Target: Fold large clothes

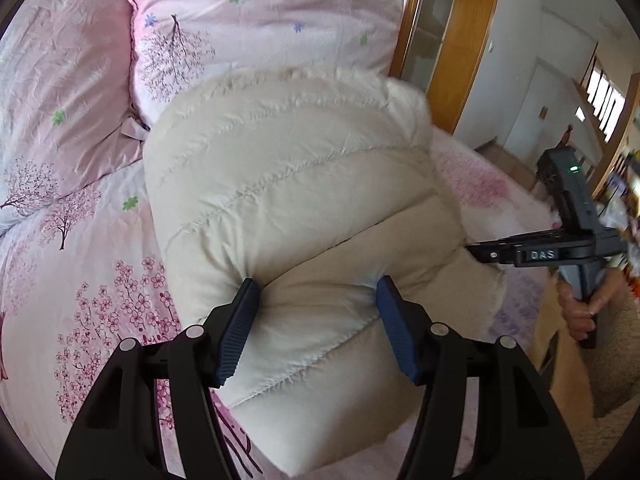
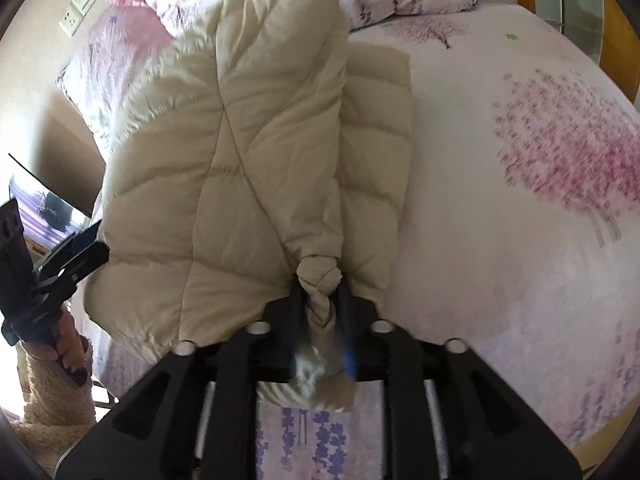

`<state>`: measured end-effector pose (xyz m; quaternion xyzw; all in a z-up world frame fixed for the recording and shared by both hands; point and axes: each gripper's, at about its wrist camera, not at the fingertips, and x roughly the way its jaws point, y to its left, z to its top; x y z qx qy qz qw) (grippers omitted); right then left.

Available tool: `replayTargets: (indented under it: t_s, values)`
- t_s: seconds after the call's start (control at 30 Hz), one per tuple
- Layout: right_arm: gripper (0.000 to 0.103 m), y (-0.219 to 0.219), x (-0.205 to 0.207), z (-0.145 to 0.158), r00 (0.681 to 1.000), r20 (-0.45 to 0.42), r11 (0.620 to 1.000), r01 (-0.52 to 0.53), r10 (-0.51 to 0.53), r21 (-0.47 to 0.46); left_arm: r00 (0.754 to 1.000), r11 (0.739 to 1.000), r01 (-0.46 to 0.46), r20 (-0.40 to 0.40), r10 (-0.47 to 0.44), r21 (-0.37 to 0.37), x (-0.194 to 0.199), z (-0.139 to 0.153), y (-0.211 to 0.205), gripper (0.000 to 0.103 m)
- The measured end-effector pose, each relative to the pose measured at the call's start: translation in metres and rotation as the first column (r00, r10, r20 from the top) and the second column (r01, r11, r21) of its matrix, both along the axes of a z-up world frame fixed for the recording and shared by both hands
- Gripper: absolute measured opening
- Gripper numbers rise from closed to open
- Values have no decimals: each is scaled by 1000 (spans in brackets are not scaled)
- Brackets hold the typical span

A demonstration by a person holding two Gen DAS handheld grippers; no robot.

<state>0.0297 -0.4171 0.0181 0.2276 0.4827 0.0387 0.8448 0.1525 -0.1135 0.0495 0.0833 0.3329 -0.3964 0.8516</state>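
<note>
A cream quilted puffer jacket (image 1: 288, 184) lies bunched and partly folded on a bed with a pink floral sheet (image 1: 80, 280). My left gripper (image 1: 316, 296) has its blue pads wide apart, pressed into a thick puffy fold of the jacket. In the right wrist view the jacket (image 2: 224, 160) is doubled over, and my right gripper (image 2: 320, 292) is shut on a pinched bunch of its fabric at the near edge. The right gripper also shows in the left wrist view (image 1: 500, 250) at the jacket's right side, and the left gripper shows in the right wrist view (image 2: 76, 256) at the jacket's left edge.
Two pink floral pillows (image 1: 256, 28) lie at the head of the bed behind the jacket. A wooden door frame (image 1: 460, 40) stands beyond the bed. A wall socket (image 2: 80, 8) and a dark screen (image 2: 52, 200) are at the left of the bed.
</note>
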Motion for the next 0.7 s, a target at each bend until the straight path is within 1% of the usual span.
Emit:
replayTargets:
  t_s: [0.03, 0.07, 0.1, 0.13, 0.2, 0.23, 0.3, 0.37, 0.43, 0.47, 0.5, 0.53, 0.57, 0.6, 0.67, 0.7]
  values:
    - [42, -9, 0, 10, 999, 36, 1000, 15, -15, 17, 1000, 999, 1, -10, -1, -33, 3, 6, 6, 62]
    - [57, -14, 2, 18, 997, 69, 999, 31, -33, 29, 1000, 997, -13, -18, 12, -72, 10, 15, 15, 63]
    - [65, -26, 7, 34, 989, 131, 997, 59, -66, 52, 999, 996, -31, -16, 29, -86, 15, 20, 19, 64]
    - [67, -32, 12, 42, 983, 162, 995, 73, -83, 69, 998, 994, -60, -10, 59, -94, 23, 26, 24, 65]
    - [69, -52, 34, 57, 967, 217, 985, 108, -136, 137, 995, 989, -103, 3, 104, -102, 44, 36, 28, 66]
    - [69, -57, 45, 60, 964, 222, 980, 113, -148, 162, 992, 987, -126, 0, 127, -100, 56, 39, 28, 66]
    - [69, -66, 72, 60, 964, 214, 970, 110, -158, 218, 987, 982, -160, -22, 159, -99, 81, 42, 27, 66]
    - [69, -70, 102, 56, 971, 181, 959, 103, -154, 265, 984, 979, -177, -41, 174, -97, 99, 42, 23, 66]
    - [68, -70, 123, 49, 980, 133, 957, 106, -147, 270, 980, 976, -196, -65, 190, -94, 119, 43, 18, 66]
    - [59, -69, 131, 45, 983, 118, 956, 103, -139, 275, 978, 975, -200, -75, 193, -95, 123, 43, 17, 66]
    - [25, -68, 136, 42, 985, 114, 955, 93, -130, 281, 977, 975, -201, -90, 193, -97, 130, 43, 14, 66]
    - [19, -66, 139, 40, 987, 104, 958, 88, -120, 274, 976, 974, -203, -99, 193, -97, 132, 43, 12, 66]
    - [16, -65, 141, 38, 986, 97, 963, 106, -134, 250, 976, 975, -201, -104, 191, -94, 136, 43, 10, 66]
    - [13, -65, 139, 38, 983, 96, 971, 132, -154, 201, 976, 976, -201, -101, 193, -84, 139, 42, 6, 66]
    - [12, -69, 137, 35, 980, 78, 976, 172, -183, 134, 976, 977, -200, -98, 193, -69, 141, 40, 2, 66]
    - [12, -73, 135, 31, 980, 64, 976, 181, -189, 120, 977, 978, -197, -100, 191, -61, 143, 38, -1, 66]
